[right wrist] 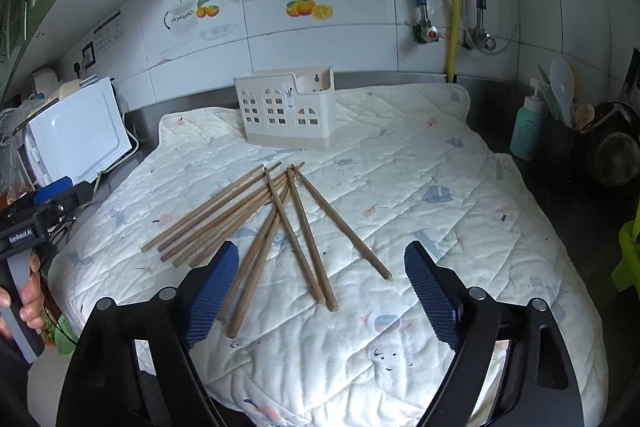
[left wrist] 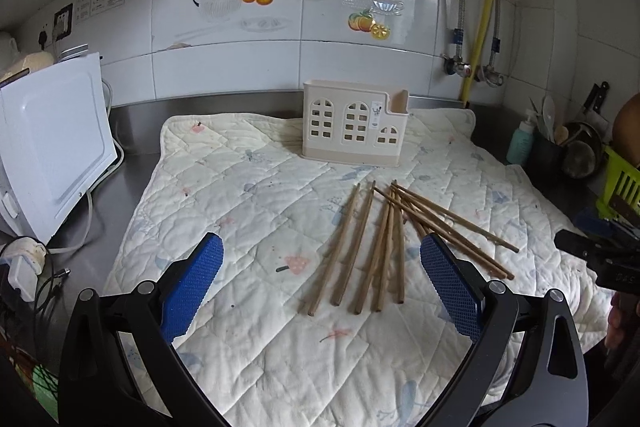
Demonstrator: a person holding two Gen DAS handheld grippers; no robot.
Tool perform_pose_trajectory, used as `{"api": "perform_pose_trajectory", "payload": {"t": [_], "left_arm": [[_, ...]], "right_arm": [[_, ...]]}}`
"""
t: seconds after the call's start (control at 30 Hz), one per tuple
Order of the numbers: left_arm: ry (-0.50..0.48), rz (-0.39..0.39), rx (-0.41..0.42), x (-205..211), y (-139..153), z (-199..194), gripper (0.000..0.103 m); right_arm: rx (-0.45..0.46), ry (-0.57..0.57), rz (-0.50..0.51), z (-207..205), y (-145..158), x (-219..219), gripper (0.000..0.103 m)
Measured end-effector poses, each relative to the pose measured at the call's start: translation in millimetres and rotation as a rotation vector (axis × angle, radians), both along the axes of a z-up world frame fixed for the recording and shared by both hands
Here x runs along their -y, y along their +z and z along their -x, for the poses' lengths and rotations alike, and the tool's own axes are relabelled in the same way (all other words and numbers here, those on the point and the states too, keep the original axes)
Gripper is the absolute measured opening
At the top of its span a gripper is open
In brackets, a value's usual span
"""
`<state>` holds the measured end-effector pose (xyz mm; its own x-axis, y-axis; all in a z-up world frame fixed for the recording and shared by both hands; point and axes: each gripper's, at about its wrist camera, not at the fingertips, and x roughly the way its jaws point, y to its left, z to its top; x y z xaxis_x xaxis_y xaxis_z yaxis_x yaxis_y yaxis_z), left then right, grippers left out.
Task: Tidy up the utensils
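Several wooden chopsticks point(left wrist: 380, 247) lie fanned in a loose pile on a white quilted mat point(left wrist: 248, 195); they also show in the right wrist view point(right wrist: 276, 227). A cream utensil holder point(left wrist: 354, 123) with window cut-outs stands upright behind them at the mat's far edge, also in the right wrist view point(right wrist: 286, 109). My left gripper point(left wrist: 322, 255) is open and empty, just short of the chopsticks' near ends. My right gripper point(right wrist: 320, 263) is open and empty over the near ends of the pile.
A white appliance point(left wrist: 52, 143) with cables stands at the left. A teal bottle point(right wrist: 528, 127), a dark utensil pot point(right wrist: 560, 139) and pans stand at the right. A green basket point(left wrist: 620, 183) is at far right. Pipes and valves run along the tiled wall.
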<state>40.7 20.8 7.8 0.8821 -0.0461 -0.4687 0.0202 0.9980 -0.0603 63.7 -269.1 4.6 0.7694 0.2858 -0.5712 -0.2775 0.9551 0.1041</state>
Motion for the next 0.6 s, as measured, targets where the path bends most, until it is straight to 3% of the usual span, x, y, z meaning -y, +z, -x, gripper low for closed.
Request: {"api": "perform_pose_trajectory", "payload": {"t": [0.2,0.27,0.47,0.6], "left_arm": [[0.01,0.04,-0.022,-10,-10,-11,0.097],[0.004,0.043,-0.034,-9,-14,-15,0.09],[-0.014,-0.071,-0.048,2,-28,-21,0.09],[-0.049,-0.093,-0.078,8,-35,-28,0.09]], "right_arm": [[-0.044,0.061,-0.018,-6,-16,-4,0.064],[-0.048,0.088,-0.005,-8,-21,-10,0.06],[-0.101,0.154,0.0,-22,-39,-20,0.043],[-0.126,0.181,0.008,-34,-48,-25,0.03]]}}
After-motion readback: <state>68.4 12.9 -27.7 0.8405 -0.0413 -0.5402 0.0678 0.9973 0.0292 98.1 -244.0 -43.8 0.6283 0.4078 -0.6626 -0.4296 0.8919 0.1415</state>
